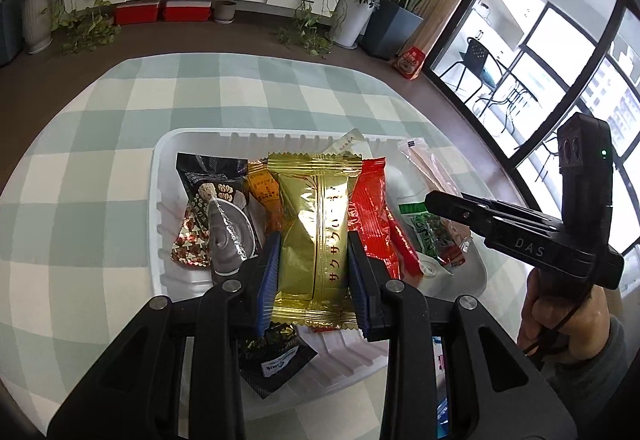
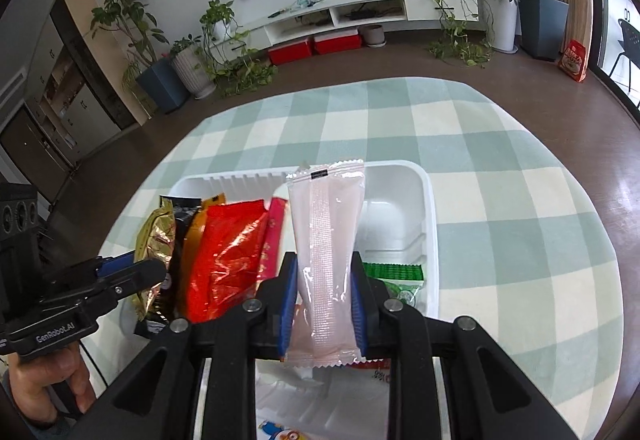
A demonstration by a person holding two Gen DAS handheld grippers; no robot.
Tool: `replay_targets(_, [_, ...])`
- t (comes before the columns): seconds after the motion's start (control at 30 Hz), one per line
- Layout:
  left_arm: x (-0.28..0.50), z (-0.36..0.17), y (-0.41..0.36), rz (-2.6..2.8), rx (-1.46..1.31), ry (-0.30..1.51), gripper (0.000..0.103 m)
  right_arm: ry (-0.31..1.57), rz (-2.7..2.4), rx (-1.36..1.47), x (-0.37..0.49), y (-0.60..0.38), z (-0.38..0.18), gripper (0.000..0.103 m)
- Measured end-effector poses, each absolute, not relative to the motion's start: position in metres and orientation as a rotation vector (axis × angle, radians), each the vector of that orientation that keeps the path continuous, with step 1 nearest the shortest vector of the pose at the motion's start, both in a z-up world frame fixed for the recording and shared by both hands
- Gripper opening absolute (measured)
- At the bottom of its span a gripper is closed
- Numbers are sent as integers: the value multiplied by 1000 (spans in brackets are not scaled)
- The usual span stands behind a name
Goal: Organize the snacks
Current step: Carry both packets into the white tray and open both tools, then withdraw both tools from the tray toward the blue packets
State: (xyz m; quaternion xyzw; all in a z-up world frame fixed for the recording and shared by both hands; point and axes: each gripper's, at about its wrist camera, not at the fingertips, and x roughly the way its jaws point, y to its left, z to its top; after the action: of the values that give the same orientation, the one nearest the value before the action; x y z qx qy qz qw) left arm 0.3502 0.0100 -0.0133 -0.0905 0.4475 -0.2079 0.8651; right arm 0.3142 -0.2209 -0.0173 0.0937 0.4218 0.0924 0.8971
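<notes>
— So which step was in hand?

— Loading the tray, by my reading. The left claw [image 1: 312, 260] was closed on the gold packet [image 1: 312, 236], holding it upright over the white tray [image 1: 160, 175], which sat on the checked worktop [image 1: 80, 159]. The right claw [image 2: 325, 304] was clamped on the pale pink packet [image 2: 326, 248], also upright, above the tray's emptier right half.

— And what already lay in the tray?

— A red packet [image 1: 370, 211], an orange one [image 1: 266, 195], a dark nut packet [image 1: 204, 191] and a green packet [image 1: 432, 232], crowded together.

— What did the next move call for?

— Probably lowering each packet into a free gap and only then letting the jaws part. The pink one had open floor beneath it; the gold one hung over a crowded patch, so it likely needed nudging aside first.
</notes>
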Motion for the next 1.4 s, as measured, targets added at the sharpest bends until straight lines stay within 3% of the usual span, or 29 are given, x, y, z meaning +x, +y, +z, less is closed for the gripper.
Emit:
replay_targets(0.57, [355,-24,1,-415,-149,939,32,916,154,142,329,-215,-47,32])
replay_targets(0.8, [351,-21,-1,-407,-128,923,60,912,158,149,325,-218,-48,41])
replay_targets(0.97, [345,-15,1,-409,-131,909,61,872,168,148,316,-218,-37,65])
replay_targets(1.17, [329,2,7,-415,-151,870,68,834,161,171,302,-227,-19,75])
replay_targets(1.33, [295,25,8,-464,-140,829,90,758,164,212,271,-243,10,83])
replay_targets(1.4, [279,31,9,-481,-126,818,100,709,177,242,250,-251,22,92])
